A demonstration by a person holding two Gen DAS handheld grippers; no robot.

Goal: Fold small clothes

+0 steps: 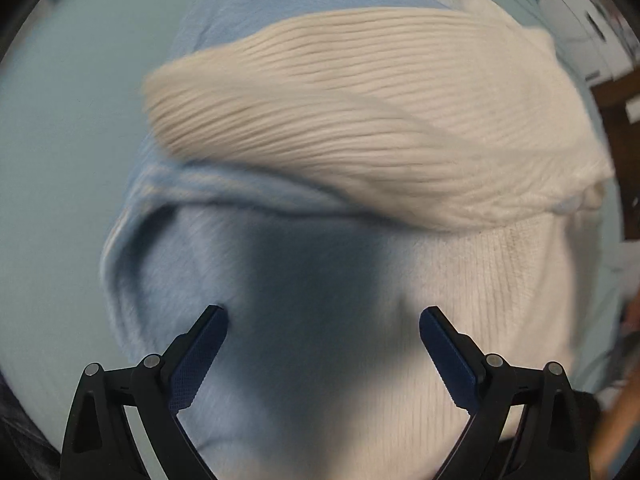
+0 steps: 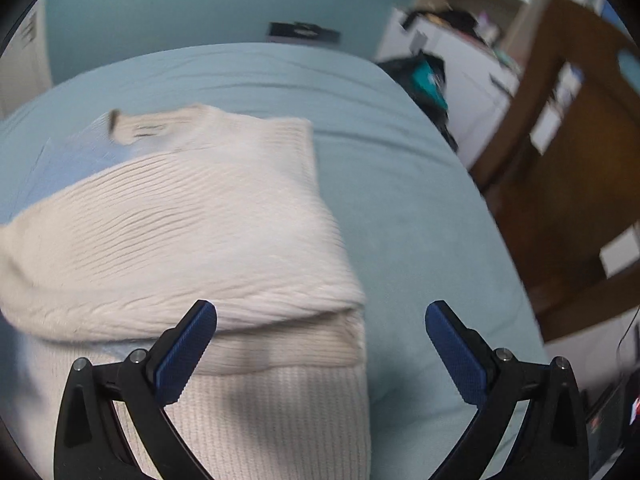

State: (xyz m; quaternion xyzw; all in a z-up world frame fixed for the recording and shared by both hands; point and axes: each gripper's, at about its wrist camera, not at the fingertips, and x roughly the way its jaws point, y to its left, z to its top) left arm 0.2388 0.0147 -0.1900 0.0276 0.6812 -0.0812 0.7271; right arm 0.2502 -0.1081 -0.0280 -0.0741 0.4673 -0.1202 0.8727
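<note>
A small knitted sweater, cream ribbed (image 1: 360, 112) on one side and light blue (image 1: 192, 272) on the other, lies on a pale blue-green bed sheet (image 1: 60, 160). A cream sleeve or flap is folded across its body. My left gripper (image 1: 324, 309) points straight down over the lower body, where blue meets cream. Its jaws stand wide open with nothing gripped. In the right wrist view the cream sweater (image 2: 180, 232) fills the left half. My right gripper (image 2: 321, 304) hovers open over the sweater's right edge, holding nothing. Both views are blurred by motion.
The sheet (image 2: 420, 220) stretches bare to the right of the sweater up to the bed's edge. Beyond that edge stand a brown wooden frame (image 2: 568, 180), a dark bag with a teal patch (image 2: 428, 80) and white furniture (image 2: 460, 48).
</note>
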